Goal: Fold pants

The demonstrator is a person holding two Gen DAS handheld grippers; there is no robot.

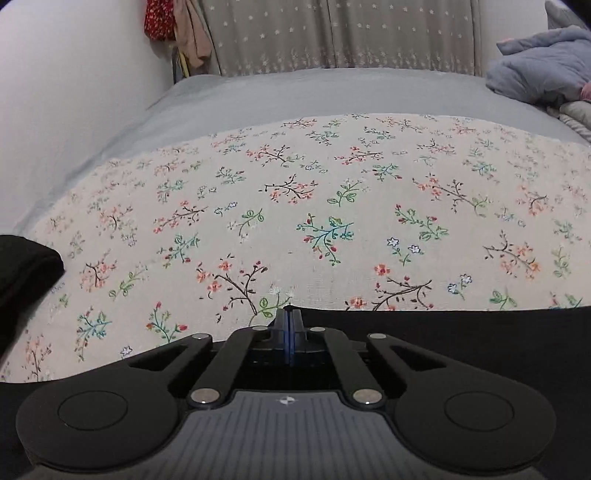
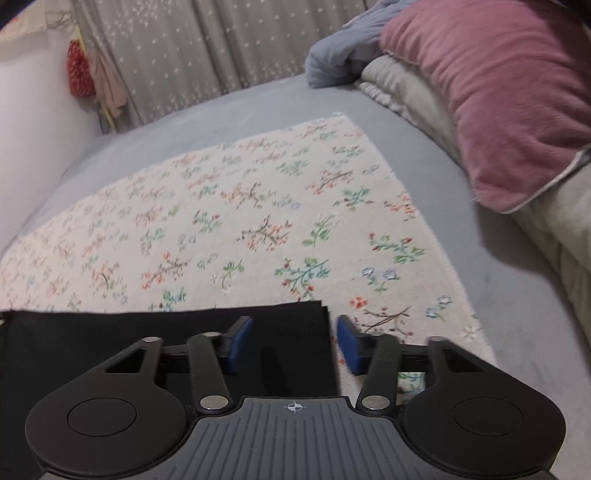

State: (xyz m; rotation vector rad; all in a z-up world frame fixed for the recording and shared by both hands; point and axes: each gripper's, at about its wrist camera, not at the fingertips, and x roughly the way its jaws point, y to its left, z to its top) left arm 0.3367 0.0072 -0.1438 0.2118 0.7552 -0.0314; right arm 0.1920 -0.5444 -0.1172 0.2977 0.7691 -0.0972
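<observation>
On the floral cloth (image 1: 295, 206), the left claw (image 1: 289, 314) is clenched on the black pants' (image 2: 147, 339) edge, while the right claw (image 2: 291, 338) straddles their corner, released.

Two wrist fisheyes, each mounted just behind its own fingers, looking forward and down along them, close above the bed.

Left view: sits low behind the left gripper (image 1: 289, 314), squarely facing the far star-print curtain (image 1: 332, 33); floral cloth (image 1: 314, 206) fills mid-frame, white wall (image 1: 66, 92) on the left, black pants (image 1: 461, 325) edge right at the fingertips.

Right view: behind the right gripper (image 2: 293, 336), rolled so the scene tilts, aimed more toward the cloth's right corner; pink pillow (image 2: 498, 110) close on the right.

Shared: floral cloth (image 2: 240, 221), pants (image 2: 110, 339), curtain (image 2: 184, 55), hanging red garment (image 1: 159, 18) (image 2: 78, 74), blue blanket (image 1: 535, 66) (image 2: 340, 55).
</observation>
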